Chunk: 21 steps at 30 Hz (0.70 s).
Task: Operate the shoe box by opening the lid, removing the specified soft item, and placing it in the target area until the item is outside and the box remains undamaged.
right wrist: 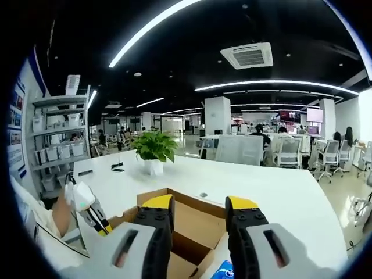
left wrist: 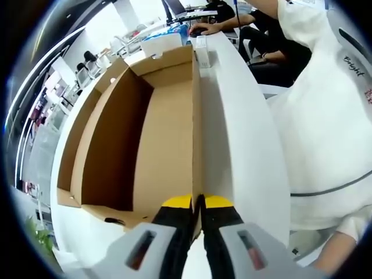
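While the left gripper (left wrist: pixel 197 202) pinches the shoe box (left wrist: pixel 168 133) wall between its 2 jaws, the right gripper (right wrist: pixel 199 204) hangs spread above it.

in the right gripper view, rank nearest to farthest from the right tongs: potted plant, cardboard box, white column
1. cardboard box, directly beneath the open right tongs.
2. potted plant, on the white table, up and left.
3. white column, across the office behind the table.
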{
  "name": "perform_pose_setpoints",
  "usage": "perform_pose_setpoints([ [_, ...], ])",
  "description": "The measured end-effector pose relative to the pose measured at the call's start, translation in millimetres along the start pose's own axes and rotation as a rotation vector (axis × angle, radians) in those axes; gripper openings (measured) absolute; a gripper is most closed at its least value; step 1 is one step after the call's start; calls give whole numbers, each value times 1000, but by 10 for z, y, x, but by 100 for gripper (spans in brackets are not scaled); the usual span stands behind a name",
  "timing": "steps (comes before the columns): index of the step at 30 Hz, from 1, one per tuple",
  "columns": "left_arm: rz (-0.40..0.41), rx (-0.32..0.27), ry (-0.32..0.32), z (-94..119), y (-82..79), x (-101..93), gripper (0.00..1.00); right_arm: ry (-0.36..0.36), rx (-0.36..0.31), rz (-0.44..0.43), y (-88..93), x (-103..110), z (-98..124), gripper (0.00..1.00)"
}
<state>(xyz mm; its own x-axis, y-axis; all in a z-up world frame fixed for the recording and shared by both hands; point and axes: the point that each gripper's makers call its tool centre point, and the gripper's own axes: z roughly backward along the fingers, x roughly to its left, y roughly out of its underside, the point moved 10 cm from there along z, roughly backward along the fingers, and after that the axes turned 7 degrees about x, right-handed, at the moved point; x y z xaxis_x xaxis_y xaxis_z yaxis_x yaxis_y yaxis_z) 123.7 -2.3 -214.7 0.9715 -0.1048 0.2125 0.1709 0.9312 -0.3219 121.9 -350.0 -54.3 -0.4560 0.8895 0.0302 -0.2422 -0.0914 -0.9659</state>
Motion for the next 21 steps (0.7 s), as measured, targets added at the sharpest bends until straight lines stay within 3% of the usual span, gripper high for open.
perform_pose_setpoints([
  [2,5,9,6,-2,-11,7,4,13,63,-25,26,-25,-41,23],
  [4,3,12,7,-2,-12,5,4,60,107,61,44,-68,-104,18],
  [5,5,10,8,-2,-11,5,4,87,128,64,67,-82,-121,17],
  [7,5,5,6,0,-8,2,4,81,139,41,85,-92,-176,18],
  [8,3,5,4,0,-8,1,4,68,176,-1,109,-102,-195,18],
  [12,6,6,5,-1,-10,0,4,60,185,-33,55,-150,-279,22],
  [15,7,7,6,-1,-11,-2,4,38,223,82,-17,-151,-376,23],
  [19,5,5,7,-4,-10,-1,4,-6,167,49,-118,-90,-491,23],
  [21,9,10,12,-6,-12,7,4,42,189,49,-136,-80,-523,28],
])
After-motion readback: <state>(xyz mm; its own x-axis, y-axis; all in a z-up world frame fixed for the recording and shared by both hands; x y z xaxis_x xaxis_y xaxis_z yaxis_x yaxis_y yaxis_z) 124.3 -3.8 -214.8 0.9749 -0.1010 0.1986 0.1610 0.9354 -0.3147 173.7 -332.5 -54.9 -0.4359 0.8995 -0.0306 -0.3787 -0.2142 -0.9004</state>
